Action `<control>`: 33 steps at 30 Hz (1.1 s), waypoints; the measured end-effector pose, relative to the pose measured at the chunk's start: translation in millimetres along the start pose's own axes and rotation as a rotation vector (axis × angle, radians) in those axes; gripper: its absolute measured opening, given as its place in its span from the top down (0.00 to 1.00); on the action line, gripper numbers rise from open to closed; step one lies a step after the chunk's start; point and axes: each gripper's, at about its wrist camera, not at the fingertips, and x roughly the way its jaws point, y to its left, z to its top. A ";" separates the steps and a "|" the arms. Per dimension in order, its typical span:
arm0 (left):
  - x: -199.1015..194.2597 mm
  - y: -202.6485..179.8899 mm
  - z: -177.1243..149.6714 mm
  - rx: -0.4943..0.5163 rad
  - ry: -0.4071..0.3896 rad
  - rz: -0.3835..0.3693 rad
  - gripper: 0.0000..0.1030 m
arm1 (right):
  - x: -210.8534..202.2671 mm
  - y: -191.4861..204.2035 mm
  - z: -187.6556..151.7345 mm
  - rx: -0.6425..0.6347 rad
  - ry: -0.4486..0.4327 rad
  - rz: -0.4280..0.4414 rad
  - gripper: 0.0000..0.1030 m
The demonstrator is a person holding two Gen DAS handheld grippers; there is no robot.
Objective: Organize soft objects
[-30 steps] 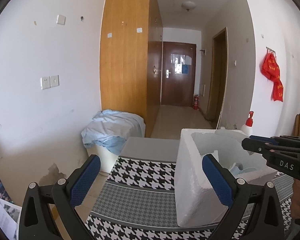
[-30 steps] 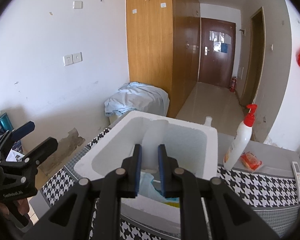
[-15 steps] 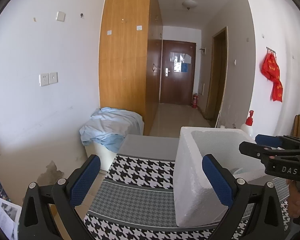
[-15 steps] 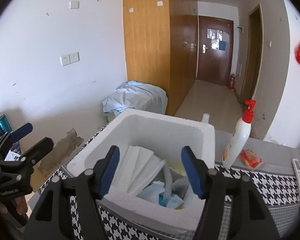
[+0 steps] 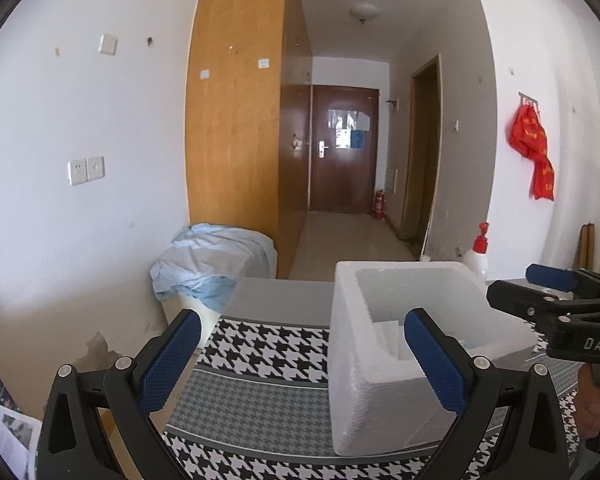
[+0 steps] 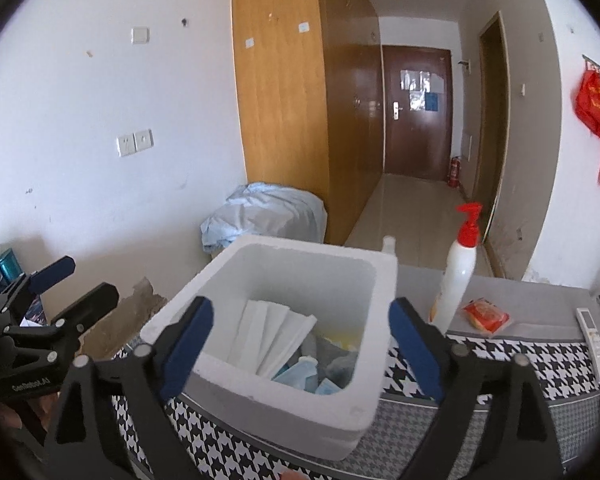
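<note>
A white foam box (image 6: 364, 408) stands on the houndstooth-covered table (image 6: 500, 364). Inside it lie white folded masks (image 6: 268, 332), blue masks (image 6: 296, 374) and other soft items. My right gripper (image 6: 300, 354) is open and empty, just in front of and above the box. My left gripper (image 5: 300, 364) is open and empty, to the left of the box (image 5: 380, 384). The right gripper (image 5: 556, 292) also shows at the right edge of the left wrist view. The left gripper (image 6: 56, 296) shows at the left of the right wrist view.
A white pump bottle with a red top (image 6: 460, 268) stands right of the box, with an orange packet (image 6: 486, 314) and a white remote (image 6: 594, 336) beyond. A bin draped in blue cloth (image 6: 264, 210) stands by the wall behind the table.
My right gripper opened and let go of the white masks, which now lie in the box. It has pulled back a little. The left gripper barely moved.
</note>
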 end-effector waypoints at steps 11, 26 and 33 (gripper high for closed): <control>-16.0 -19.5 8.1 0.031 -0.032 -0.035 0.01 | -27.5 -12.9 -5.5 0.027 -0.057 -0.025 0.01; -41.0 -44.9 15.0 0.058 -0.069 -0.090 0.01 | -69.3 -25.5 -14.9 0.029 -0.124 -0.056 0.01; -52.6 -59.5 11.0 0.078 -0.085 -0.112 0.01 | -84.7 -29.5 -22.0 0.030 -0.139 -0.065 0.01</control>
